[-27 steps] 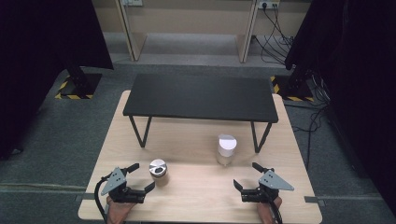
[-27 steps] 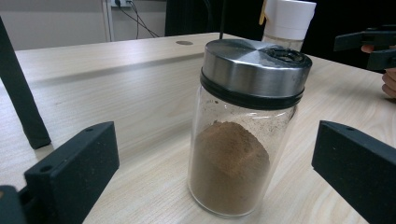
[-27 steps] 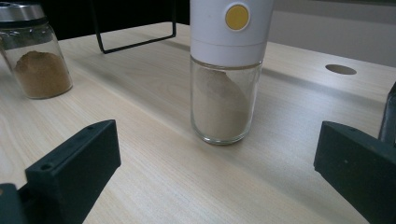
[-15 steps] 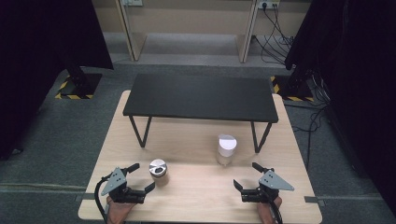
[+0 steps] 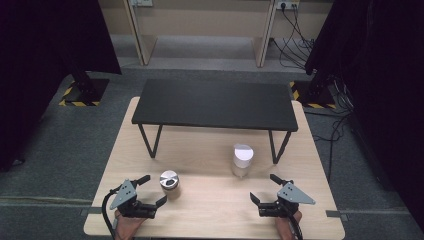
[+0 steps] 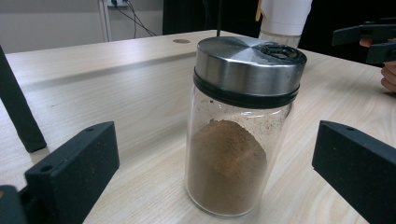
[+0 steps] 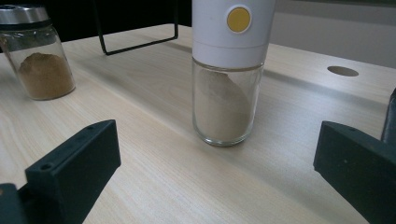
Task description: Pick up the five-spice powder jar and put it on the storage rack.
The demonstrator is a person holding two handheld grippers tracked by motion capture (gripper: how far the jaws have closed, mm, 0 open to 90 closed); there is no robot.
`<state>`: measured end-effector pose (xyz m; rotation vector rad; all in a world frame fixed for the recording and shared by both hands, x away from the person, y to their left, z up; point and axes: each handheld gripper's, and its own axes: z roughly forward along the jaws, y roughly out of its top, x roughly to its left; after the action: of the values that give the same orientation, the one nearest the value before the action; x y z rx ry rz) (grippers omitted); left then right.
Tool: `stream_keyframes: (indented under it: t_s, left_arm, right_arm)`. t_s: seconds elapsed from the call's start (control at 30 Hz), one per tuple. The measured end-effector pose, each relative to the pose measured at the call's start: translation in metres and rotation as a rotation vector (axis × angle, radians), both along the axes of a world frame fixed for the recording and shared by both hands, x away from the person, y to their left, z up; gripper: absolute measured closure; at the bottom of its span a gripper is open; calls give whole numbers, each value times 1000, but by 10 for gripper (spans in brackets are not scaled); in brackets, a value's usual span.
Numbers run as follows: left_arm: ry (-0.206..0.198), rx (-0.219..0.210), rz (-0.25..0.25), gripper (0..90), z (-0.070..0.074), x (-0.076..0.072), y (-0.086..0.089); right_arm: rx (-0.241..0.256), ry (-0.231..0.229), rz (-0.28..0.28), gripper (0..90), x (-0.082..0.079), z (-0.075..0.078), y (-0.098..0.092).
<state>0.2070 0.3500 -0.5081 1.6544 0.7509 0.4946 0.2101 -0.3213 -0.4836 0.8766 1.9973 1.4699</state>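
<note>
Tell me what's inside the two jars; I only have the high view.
Observer: The metal-lidded jar is glass, under half full of brown powder.
Operator: Now the white-topped one.
Observer: The white-capped jar holds paler beige powder and has a yellow dot on its cap.
Operator: Check the jaws.
Observer: The left gripper is open with the metal-lidded jar between its jaws, untouched; the right gripper is open, short of the white-capped jar.

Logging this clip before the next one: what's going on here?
A person holds a gripper in each hand at a wooden table. The left gripper, jaws open, faces a metal-lidded spice jar. The right gripper, also open, faces a white-capped jar. Neither jar is touched; both stand upright before a black shelf.
</note>
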Motion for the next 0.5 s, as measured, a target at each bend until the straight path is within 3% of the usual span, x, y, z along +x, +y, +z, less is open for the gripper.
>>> stream_keyframes:
  t_s: [0.5]
  left_arm:
    - [-5,7,-6,0,0,0,-1]
  right_arm:
    - [-24,-8,1,4,-1,2,3]
